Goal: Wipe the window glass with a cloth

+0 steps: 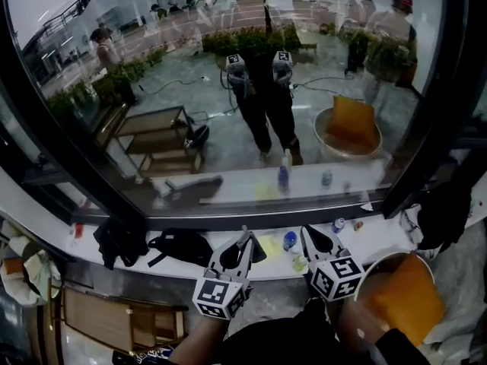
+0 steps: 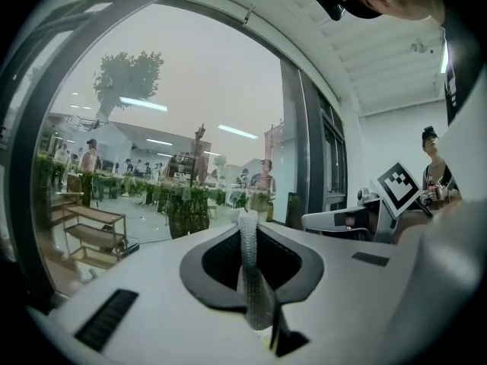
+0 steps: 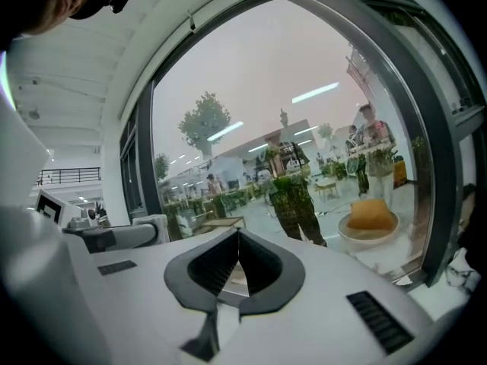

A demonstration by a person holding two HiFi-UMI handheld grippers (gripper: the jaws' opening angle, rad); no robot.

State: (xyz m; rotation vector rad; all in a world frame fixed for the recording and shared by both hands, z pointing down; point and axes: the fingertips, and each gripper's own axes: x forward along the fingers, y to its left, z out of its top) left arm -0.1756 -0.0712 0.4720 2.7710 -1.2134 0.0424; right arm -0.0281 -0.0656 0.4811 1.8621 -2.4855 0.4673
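Faced a broad window glass in a dark frame, with a white sill along its foot. Saw black bags on the sill at nine o'clock. Held the left tongs clenched on a thin white mesh strip, perhaps the cloth. Noted a pale yellow patch and a blue-capped bottle at six o'clock. Held the right tongs clenched tip to tip, empty. Saw a basin with an orange lump at four o'clock. Saw grey paving, planters and people in the glass.
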